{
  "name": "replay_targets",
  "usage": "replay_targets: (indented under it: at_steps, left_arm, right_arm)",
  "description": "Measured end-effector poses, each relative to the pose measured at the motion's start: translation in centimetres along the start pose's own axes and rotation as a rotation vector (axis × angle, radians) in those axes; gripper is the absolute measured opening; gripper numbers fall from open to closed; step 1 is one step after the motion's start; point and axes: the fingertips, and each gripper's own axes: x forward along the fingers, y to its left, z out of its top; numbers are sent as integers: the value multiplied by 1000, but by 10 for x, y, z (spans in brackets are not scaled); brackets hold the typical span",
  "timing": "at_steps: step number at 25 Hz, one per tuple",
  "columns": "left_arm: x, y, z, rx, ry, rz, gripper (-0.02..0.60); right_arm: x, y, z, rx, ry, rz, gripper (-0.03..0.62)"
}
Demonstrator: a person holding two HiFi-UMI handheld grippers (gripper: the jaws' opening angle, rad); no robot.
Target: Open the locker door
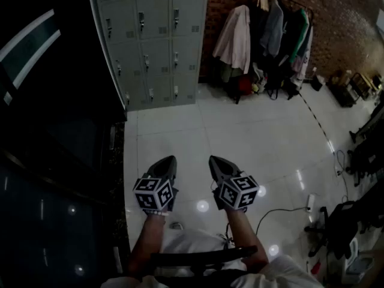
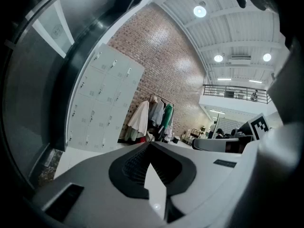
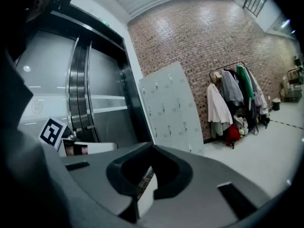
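– Glossy white floor tiles [image 1: 240, 131] fill the room underfoot. How many grippers are over them?

– Two, side by side by the near edge of the floor. They are apart from each other, and both point ahead and a little downward. The left gripper [image 1: 169, 159] has its jaws brought together, tips meeting, with nothing between them. The right gripper [image 1: 215, 159] is closed the same way and is also empty.

– And the locker?

– One grey locker bank [image 1: 156, 41] stands at the far left corner of the floor, well apart from both grippers. Three columns of doors show, and every door in sight is closed. The top is cut off, so I cannot count the rows.

– Anything else?

– One dark glass wall [image 1: 54, 161] runs along the floor's left edge. One clothes rack [image 1: 270, 35], hung with garments, stands near the lockers on their right, at the far edge before the brick wall [image 1: 336, 11].
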Motion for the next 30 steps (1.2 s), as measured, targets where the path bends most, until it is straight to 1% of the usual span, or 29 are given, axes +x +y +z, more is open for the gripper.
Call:
replay_targets:
  at_steps: [6, 10, 13, 18, 21, 26, 30]
  left_arm:
    - [-3, 38, 11, 24, 12, -20, -6]
    - [-6, 62, 15, 23, 28, -23, -6]
    - [2, 72, 15, 19, 36, -30, -6]
    - [34, 74, 18, 26, 46, -55, -6]
    - [59, 81, 28, 33, 37, -54, -6]
    - [110, 111, 49, 30, 24, -20, -6]
    - [163, 144, 72, 18, 20, 27, -6]
  right_arm:
    - [33, 22, -2, -1, -16, -17, 5]
    - [53, 41, -15, 2, 11, -12, 5]
    - [63, 41, -21, 3, 25, -18, 5]
    - [83, 10, -7, 5, 14, -44, 5]
    - [108, -11, 3, 17, 3, -39, 5]
    - [173, -40, 17, 36, -3, 13, 5]
    - [228, -74, 48, 25, -19, 46, 5]
